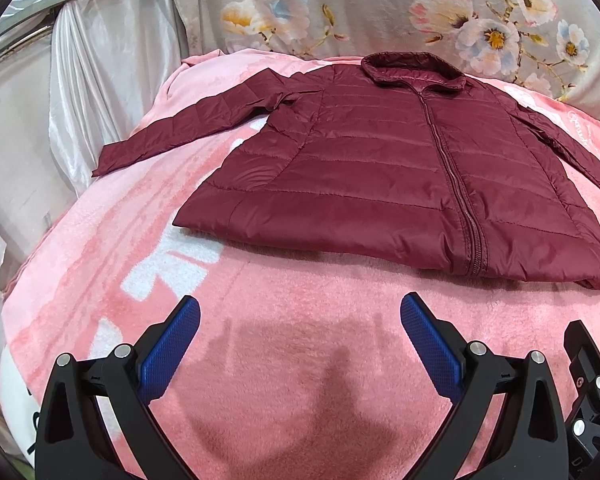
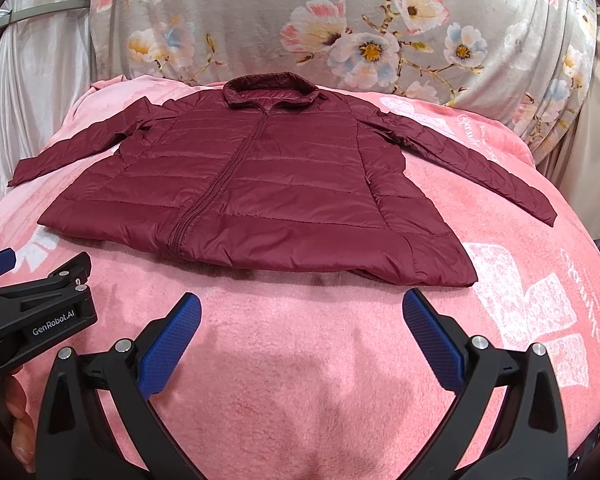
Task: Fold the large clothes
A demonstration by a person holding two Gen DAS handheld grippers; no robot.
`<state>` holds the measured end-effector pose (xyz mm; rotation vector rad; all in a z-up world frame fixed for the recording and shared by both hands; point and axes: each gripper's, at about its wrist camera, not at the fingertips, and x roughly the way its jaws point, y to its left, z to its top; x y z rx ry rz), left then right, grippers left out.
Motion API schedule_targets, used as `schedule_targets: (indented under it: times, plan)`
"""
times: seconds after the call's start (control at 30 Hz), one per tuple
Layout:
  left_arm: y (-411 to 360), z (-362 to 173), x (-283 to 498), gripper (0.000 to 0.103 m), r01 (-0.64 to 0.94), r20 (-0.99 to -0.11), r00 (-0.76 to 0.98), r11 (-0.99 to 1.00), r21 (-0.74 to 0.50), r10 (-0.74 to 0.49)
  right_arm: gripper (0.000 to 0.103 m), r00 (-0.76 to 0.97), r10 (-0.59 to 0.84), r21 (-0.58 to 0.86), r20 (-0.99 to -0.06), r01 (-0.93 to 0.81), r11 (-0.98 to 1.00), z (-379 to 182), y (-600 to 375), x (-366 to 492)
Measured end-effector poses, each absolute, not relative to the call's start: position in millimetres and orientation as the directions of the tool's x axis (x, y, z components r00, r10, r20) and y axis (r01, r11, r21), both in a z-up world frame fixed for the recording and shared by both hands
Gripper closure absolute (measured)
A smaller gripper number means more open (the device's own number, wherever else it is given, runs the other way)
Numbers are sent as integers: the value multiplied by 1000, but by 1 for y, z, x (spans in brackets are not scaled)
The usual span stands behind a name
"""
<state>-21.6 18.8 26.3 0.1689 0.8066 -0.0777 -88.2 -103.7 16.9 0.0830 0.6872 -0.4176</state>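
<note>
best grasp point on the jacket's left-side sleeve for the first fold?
Pinch the cuff of the jacket. It lies flat and splayed out on the pink blanket, free of the body. Bring the open left gripper in from the outer left side, likely low along the blanket.

Glossy quilted nylon jacket (image 2: 260, 184) lies on a fuzzy matt fleece blanket (image 2: 300, 360).

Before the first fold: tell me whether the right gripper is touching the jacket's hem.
Apart. The right wrist view shows the right gripper, jaws open, short of the jacket, with bare pink blanket between.

Maroon jacket (image 2: 260, 184) on pink blanket (image 2: 300, 360)
</note>
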Motion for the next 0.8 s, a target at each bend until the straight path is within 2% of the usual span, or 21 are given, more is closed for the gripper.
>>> schedule_targets:
  times: [0.8]
  plan:
    - [18, 25, -22, 5, 133, -724, 690, 984, 116, -8, 5, 693, -343, -60, -634, 398, 915, 16, -103, -88]
